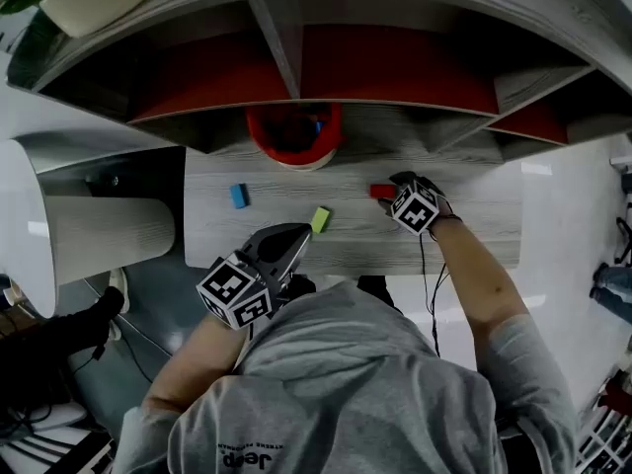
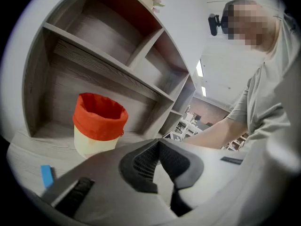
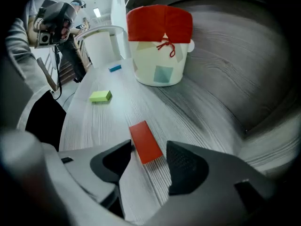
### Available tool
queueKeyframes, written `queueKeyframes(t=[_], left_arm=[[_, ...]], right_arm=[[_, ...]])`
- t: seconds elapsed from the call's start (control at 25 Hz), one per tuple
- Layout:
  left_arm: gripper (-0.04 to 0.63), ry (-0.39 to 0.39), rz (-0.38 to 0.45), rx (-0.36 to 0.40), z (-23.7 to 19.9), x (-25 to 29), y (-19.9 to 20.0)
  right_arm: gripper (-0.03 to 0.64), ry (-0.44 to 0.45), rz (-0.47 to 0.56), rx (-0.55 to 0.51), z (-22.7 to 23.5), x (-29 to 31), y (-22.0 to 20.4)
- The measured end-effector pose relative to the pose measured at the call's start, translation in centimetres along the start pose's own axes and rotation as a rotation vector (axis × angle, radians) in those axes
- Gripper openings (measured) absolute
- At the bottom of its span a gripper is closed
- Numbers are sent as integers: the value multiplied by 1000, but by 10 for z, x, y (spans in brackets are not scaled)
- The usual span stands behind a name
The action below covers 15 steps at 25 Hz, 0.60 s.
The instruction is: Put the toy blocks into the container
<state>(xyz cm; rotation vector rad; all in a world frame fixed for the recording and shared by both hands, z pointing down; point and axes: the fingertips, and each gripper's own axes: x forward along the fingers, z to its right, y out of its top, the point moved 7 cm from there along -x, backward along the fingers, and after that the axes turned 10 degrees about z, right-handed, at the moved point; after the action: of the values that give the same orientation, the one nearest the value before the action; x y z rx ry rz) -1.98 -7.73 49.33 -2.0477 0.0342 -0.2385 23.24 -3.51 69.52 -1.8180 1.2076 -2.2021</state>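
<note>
Toy blocks [image 1: 321, 219] lie loose on the tabletop [image 1: 464, 230], in front of the red-lined container [image 1: 293, 134] standing under the shelf [image 1: 286, 47]: blue block [image 1: 239, 196] left, green block [image 3: 100, 96] middle, red block [image 3: 146, 141] right. I record my right claw [image 3: 149, 147] part open, tilted down, the red block between its jaws, unclamped. My left claw [image 2: 159, 142] is closed, empty.

Quick count: three toy blocks on the one table [image 1: 474, 235] — one blue block [image 1: 239, 196], one yellow-green block [image 1: 320, 219], one red block [image 1: 381, 192]. One container [image 1: 293, 134], a pale bucket with a red liner. Two grippers — the left gripper [image 1: 284, 243] and the right gripper [image 1: 399, 188]. One shelf unit [image 1: 395, 67] behind the table, and one person [image 1: 336, 393].
</note>
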Motion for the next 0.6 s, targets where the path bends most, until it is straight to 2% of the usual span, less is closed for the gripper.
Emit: queueKeyframes(t=[0.16,0.28,0.36,0.44,0.6], left_arm=[[31,12,-13,-3,-1,-3,-5],[30,24,-12,-10,-2,-6,-5],[31,25,-6,-5,-2,-7,-2],[31,28,4,1,-3,-10,2],[30,39,41,15,-6,-18,18]], right_arm=[[244,33,18,23,0,0,-1],[225,48,1,-10,-2,1,0],[171,51,-14,-44,-5,1,1],[161,41,-12,-58,-10,-1,3],[160,14,104,14,-17,-32,37]])
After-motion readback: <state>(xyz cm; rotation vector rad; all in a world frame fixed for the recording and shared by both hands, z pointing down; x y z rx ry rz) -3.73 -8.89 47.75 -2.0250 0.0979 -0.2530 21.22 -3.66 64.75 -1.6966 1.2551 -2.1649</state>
